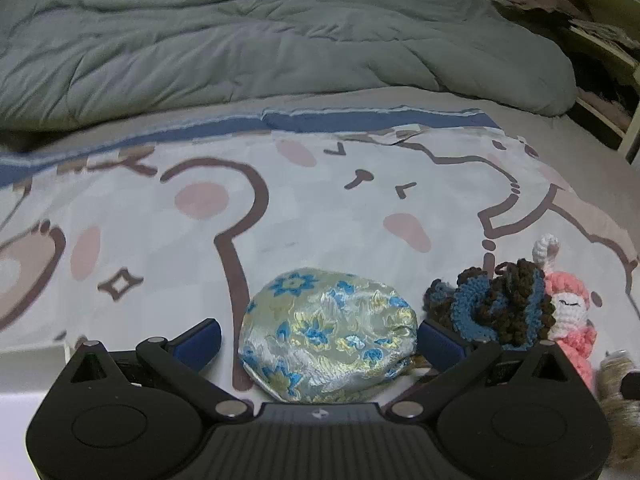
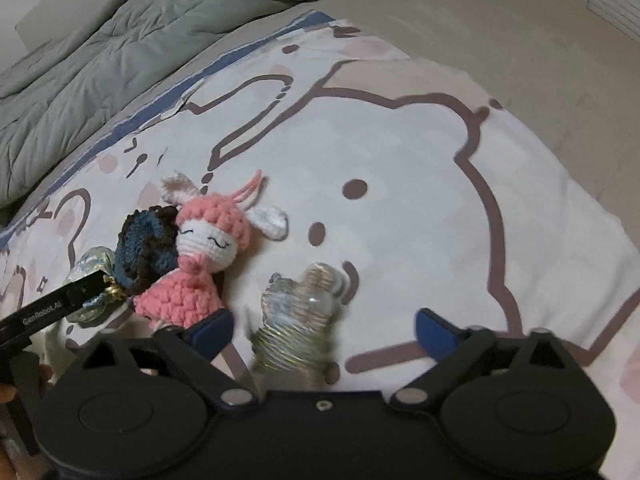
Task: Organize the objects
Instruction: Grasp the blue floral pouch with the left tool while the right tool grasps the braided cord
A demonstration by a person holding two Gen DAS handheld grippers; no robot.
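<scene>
Left wrist view first: we see the left gripper (image 1: 319, 334) with its jaws spread wide, and the brocade pouch (image 1: 326, 334), pale silver with blue and gold flowers, lies between them on the cloth. The right blue pad sits right at the pouch's edge; we cannot tell whether it touches. The left pad stands clear of it, so nothing is clamped. Just to the right of the pouch we see a blue and brown crochet piece (image 1: 494, 306), and against its far side a pink crochet doll (image 1: 570, 320) with a white face and a white ear sticking up. At the right edge a blurred coil of shiny spring (image 1: 618, 384) shows.

In the right wrist view, the right gripper (image 2: 322, 326) also has its jaws well apart, and the translucent spring toy (image 2: 298, 320) sits between them, nearer the left pad, smeared by motion; neither pad presses on it. Further out to the left lies the pink doll (image 2: 200, 256), head up the picture, touching the blue and brown crochet piece (image 2: 146, 252). Beyond that a finger of the left gripper (image 2: 52, 310) crosses in front of the pouch (image 2: 90, 262).

All of it rests on a white cartoon-printed cloth (image 2: 420, 184) over a beige sheet (image 2: 500, 48), with a grey-green duvet (image 1: 224, 44) bunched behind.
</scene>
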